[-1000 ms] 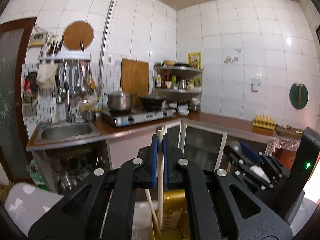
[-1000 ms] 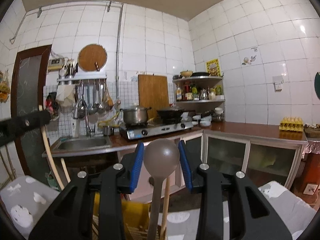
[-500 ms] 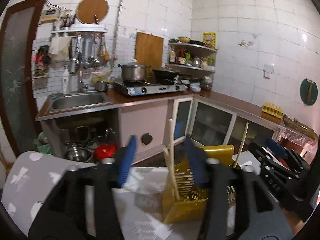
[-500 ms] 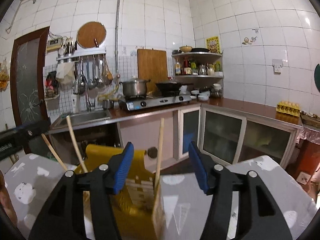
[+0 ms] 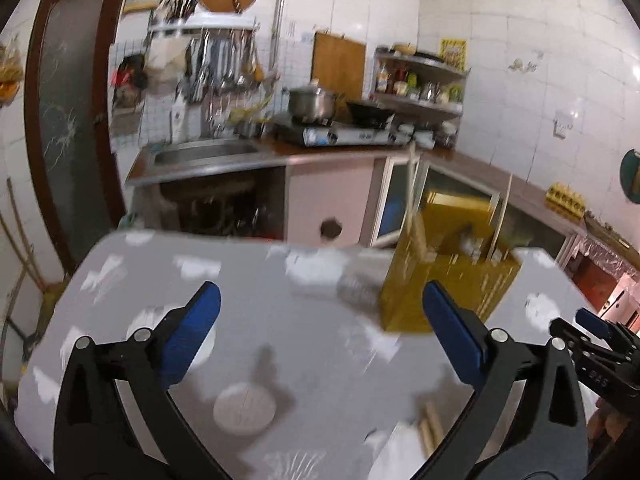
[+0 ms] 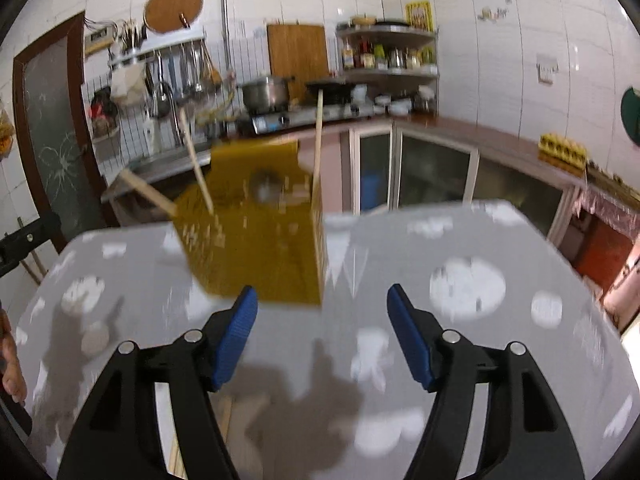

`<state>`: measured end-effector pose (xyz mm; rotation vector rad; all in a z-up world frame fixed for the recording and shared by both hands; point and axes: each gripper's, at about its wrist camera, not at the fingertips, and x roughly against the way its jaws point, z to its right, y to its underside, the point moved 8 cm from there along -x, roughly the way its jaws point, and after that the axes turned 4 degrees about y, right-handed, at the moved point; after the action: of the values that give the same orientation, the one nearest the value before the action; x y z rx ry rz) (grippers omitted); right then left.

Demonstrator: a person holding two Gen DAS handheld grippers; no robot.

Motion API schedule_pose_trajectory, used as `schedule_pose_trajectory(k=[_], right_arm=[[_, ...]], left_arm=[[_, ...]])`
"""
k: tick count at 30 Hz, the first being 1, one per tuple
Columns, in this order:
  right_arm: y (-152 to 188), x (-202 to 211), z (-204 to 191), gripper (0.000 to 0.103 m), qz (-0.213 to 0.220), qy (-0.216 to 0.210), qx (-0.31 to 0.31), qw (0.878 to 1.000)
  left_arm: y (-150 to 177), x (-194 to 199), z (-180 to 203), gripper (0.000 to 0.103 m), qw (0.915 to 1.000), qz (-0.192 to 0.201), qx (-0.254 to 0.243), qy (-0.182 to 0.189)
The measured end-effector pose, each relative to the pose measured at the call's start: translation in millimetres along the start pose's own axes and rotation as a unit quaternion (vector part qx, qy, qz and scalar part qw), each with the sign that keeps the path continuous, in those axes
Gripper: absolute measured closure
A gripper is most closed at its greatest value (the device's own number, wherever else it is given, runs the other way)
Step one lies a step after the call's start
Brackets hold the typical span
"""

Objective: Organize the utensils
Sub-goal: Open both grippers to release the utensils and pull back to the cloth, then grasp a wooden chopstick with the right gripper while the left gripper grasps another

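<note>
Both my grippers are hanging over the table, the one with the grey cloth and white blotches. My left gripper is spread wide with nothing between the blue pads, and my right gripper is gaping apart too, also empty. The yellow utensil holder is standing on the table just ahead of the right one, a bit left of centre, and off to the right in the left camera. Wooden sticks are poking up out of it, leaning different ways, and something greyish and round is sitting inside, too blurry to call. Another wooden handle is lying flat on the cloth near my left gripper's right finger. Everything's pretty smeared.
</note>
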<state>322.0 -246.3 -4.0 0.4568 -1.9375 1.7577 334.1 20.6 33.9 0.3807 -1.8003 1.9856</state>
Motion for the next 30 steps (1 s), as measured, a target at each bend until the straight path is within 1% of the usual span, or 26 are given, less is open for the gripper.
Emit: schedule_pose_trajectory(k=[3, 6, 11, 16, 18, 21, 25, 27, 29, 30], right_arm=[[33, 2, -3, 0.036, -0.031, 0.001, -0.002, 1.000], [62, 5, -8, 0.036, -0.056, 0.005, -0.002, 0.998], [92, 9, -19, 0.036, -0.075, 0.007, 0.004, 0.997], [99, 4, -36, 0.037, -0.083, 0.004, 0.024, 0.996], [99, -2, -42, 0.037, -0.085, 0.008, 0.036, 0.996], [99, -12, -47, 0.037, -0.097, 0.007, 0.036, 0.995], [98, -18, -56, 0.039, -0.103, 0.004, 0.047, 0.994], [99, -21, -61, 0.049, -0.109, 0.004, 0.056, 0.992], [102, -26, -64, 0.056, -0.121, -0.001, 0.055, 0.991], [104, -27, -65, 0.057, -0.126, -0.004, 0.055, 0.991]], left_arm=[[26, -2, -8, 0.005, 0.9996, -0.025, -0.002, -0.014], [52, -2, -10, 0.005, 0.9986, -0.050, -0.007, -0.017], [86, -5, -4, 0.005, 0.9962, -0.081, -0.021, -0.024], [112, -13, -3, 0.005, 0.9924, -0.119, -0.024, -0.023], [118, -16, -4, 0.005, 0.9915, -0.125, -0.024, -0.028], [126, -20, -3, 0.005, 0.9903, -0.135, -0.022, -0.024], [128, -24, -1, 0.005, 0.9897, -0.138, -0.028, -0.027], [127, -25, 0, 0.005, 0.9897, -0.138, -0.027, -0.026], [125, -26, 0, 0.005, 0.9897, -0.139, -0.024, -0.025], [125, -26, 0, 0.005, 0.9898, -0.139, -0.021, -0.023]])
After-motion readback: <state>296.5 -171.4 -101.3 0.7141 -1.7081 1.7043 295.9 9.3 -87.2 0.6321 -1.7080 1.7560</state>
